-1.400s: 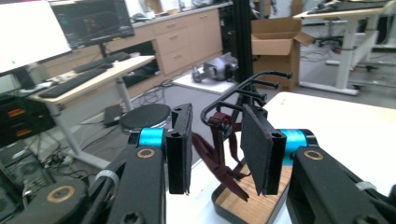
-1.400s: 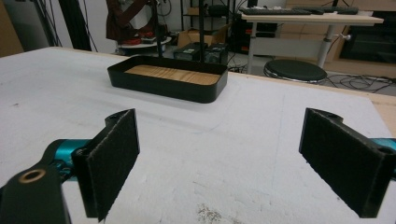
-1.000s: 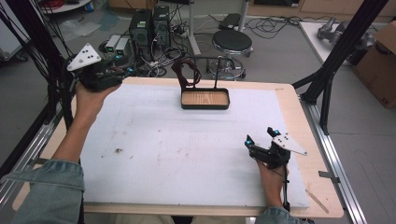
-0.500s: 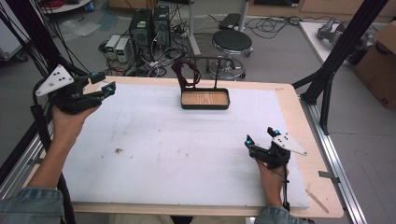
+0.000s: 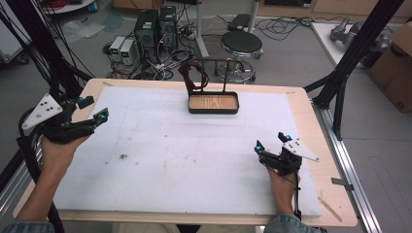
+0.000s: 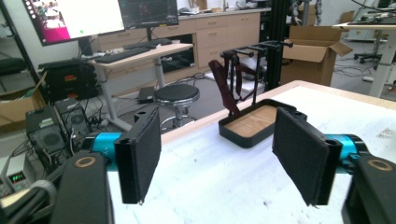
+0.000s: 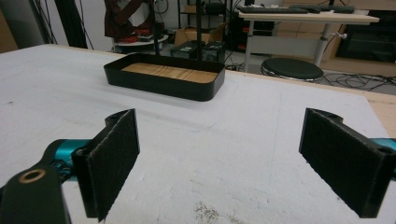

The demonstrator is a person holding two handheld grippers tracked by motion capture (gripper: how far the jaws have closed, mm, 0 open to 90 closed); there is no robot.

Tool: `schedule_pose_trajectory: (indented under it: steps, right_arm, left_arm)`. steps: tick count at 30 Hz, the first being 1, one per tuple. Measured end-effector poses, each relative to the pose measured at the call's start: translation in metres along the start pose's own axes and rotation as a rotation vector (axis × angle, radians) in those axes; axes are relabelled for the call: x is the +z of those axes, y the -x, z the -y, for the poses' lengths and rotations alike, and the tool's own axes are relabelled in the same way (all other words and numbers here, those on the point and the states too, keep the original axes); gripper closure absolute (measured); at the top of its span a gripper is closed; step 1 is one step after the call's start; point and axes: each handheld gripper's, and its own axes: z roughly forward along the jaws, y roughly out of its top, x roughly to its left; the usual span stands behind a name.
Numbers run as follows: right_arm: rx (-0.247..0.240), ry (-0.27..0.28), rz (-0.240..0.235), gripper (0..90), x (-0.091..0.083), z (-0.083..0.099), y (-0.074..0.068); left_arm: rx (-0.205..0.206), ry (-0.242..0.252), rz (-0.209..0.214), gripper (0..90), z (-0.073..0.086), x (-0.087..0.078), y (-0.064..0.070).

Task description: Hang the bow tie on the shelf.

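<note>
A black tray [image 5: 214, 111] with a wooden floor sits at the far middle of the white mat [image 5: 184, 160]. A black stand rises behind it with a dark red strap [image 5: 193, 76] hanging from it. My left gripper [image 5: 94, 108] hovers open over the mat's left edge, pointing right, with nothing between its pads. My right gripper [image 5: 271, 141] rests open near the front right, also holding nothing. The left gripper view shows the left gripper [image 6: 219, 158] aimed toward the tray [image 6: 243, 139] and strap [image 6: 223, 88]. Beyond the right gripper [image 7: 229, 161], the right gripper view shows the tray [image 7: 159, 87] on bare mat.
Small dark crumbs [image 5: 123, 156] lie on the mat at front left. Black frame posts [image 5: 354, 53] stand at both sides of the wooden table. A stool [image 5: 241, 43] and computer cases [image 5: 154, 26] sit on the floor behind.
My left gripper has come back from the far left corner toward the person along the left edge. The right gripper has stayed put.
</note>
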Motion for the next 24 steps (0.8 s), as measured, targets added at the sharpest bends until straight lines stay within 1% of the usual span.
schedule_pose_trajectory:
  steps: [3, 4, 5, 6, 7, 9, 10, 13, 14, 15, 16, 18, 19, 20, 21, 22, 24]
  right_arm:
    - [0.001, 0.000, 0.000, 11.3, 0.000, 0.000, 0.000]
    - [-0.001, 0.000, 0.001, 11.3, 0.000, 0.000, 0.000]
    - [-0.004, -0.001, 0.002, 11.3, 0.000, 0.000, 0.000]
    - [-0.004, -0.002, 0.002, 11.3, 0.000, 0.000, 0.000]
    - [-0.004, -0.002, 0.002, 11.3, 0.000, 0.000, 0.000]
    - [-0.005, -0.002, 0.003, 11.3, 0.000, 0.000, 0.000]
    - [-0.005, -0.001, 0.002, 11.3, 0.000, 0.000, 0.000]
    - [-0.005, 0.000, 0.002, 11.3, 0.000, 0.000, 0.000]
    - [-0.007, 0.001, 0.001, 11.3, 0.000, 0.000, 0.000]
    - [-0.007, 0.001, 0.001, 11.3, 0.000, 0.000, 0.000]
    - [-0.009, 0.001, 0.001, 11.3, 0.001, 0.000, 0.000]
    - [-0.010, 0.000, 0.001, 11.4, 0.001, 0.000, 0.000]
    - [-0.010, 0.000, 0.001, 11.4, 0.001, 0.000, 0.000]
    - [-0.009, -0.001, 0.001, 11.3, 0.001, 0.000, 0.000]
    - [-0.009, -0.001, 0.001, 11.3, 0.001, 0.000, 0.000]
    - [-0.009, -0.001, 0.001, 11.3, 0.001, 0.000, 0.000]
    - [-0.008, -0.001, 0.001, 11.3, 0.001, 0.000, 0.000]
  left_arm:
    - [-0.005, -0.011, -0.016, 31.8, 0.011, -0.007, 0.004]
    - [-0.006, -0.018, -0.024, 31.3, 0.018, -0.011, 0.007]
    - [-0.006, -0.018, -0.024, 31.1, 0.018, -0.011, 0.007]
    - [-0.012, -0.024, -0.037, 30.7, 0.028, -0.015, 0.011]
    - [-0.012, -0.024, -0.037, 30.1, 0.028, -0.015, 0.011]
    - [-0.017, -0.030, -0.047, 29.7, 0.035, -0.017, 0.013]
    - [-0.020, -0.035, -0.055, 29.4, 0.043, -0.020, 0.016]
    - [-0.032, -0.035, -0.065, 29.1, 0.057, -0.024, 0.018]
    - [-0.032, -0.035, -0.065, 28.9, 0.057, -0.024, 0.018]
    - [-0.041, -0.048, -0.073, 28.9, 0.062, -0.024, 0.018]
    - [-0.057, -0.064, -0.082, 27.1, 0.070, -0.025, 0.019]
    - [-0.061, -0.082, -0.101, 26.7, 0.079, -0.025, 0.020]
    - [-0.061, -0.082, -0.101, 26.4, 0.079, -0.025, 0.020]
    - [-0.071, -0.095, -0.111, 26.0, 0.088, -0.024, 0.022]
    - [-0.078, -0.104, -0.114, 25.9, 0.093, -0.023, 0.022]
    - [-0.078, -0.104, -0.114, 25.9, 0.093, -0.023, 0.022]
    - [-0.083, -0.142, -0.129, 25.7, 0.108, -0.019, 0.025]
